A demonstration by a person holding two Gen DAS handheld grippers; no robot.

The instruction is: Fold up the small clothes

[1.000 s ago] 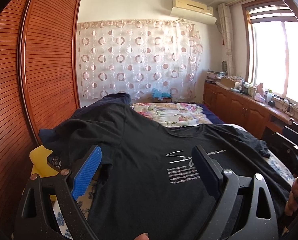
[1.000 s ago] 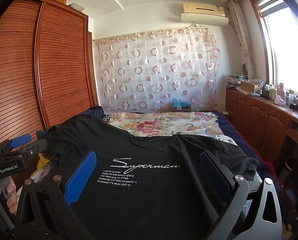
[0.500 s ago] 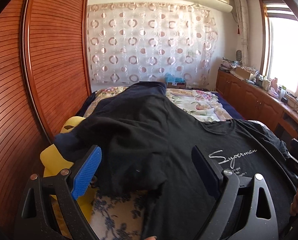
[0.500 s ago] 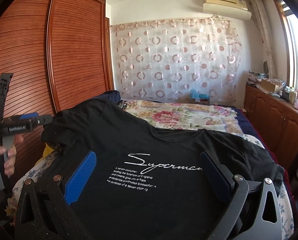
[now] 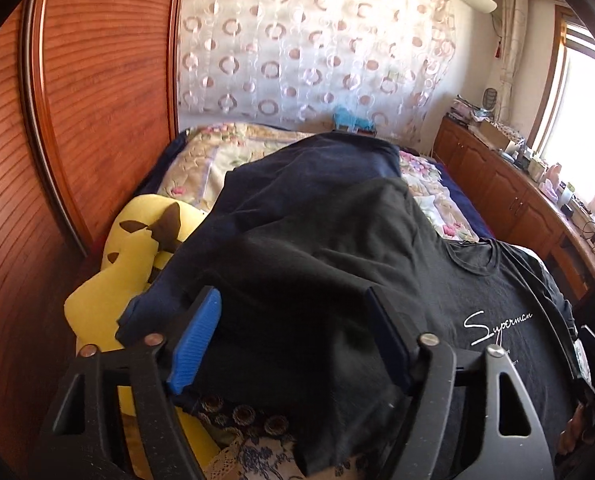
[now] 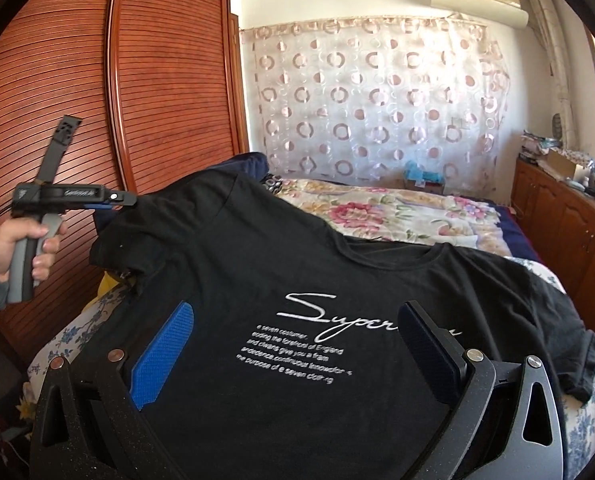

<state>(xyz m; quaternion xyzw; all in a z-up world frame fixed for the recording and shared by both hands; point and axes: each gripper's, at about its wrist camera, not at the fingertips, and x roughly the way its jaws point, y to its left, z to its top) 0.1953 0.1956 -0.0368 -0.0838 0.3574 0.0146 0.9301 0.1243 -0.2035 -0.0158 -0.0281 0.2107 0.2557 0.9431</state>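
While the right wrist view shows floral bedding [image 6: 381, 216], only the left shows a yellow plush [image 5: 137, 232].

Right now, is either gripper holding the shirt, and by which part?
Neither grips yet. The left gripper has just been closing around the T-shirt's sleeve, pads not pressing. The right gripper stands open over the chest.

Your left gripper [image 6: 115, 202]: tips buried behind sleeve of black T-shirt [image 6: 297, 280], contact can't be told. T-shirt hem cut off by bottom edge. Yellow plush toy [image 5: 137, 240] mostly covered. Clutter on sideboard [image 5: 537, 184] too small to name.
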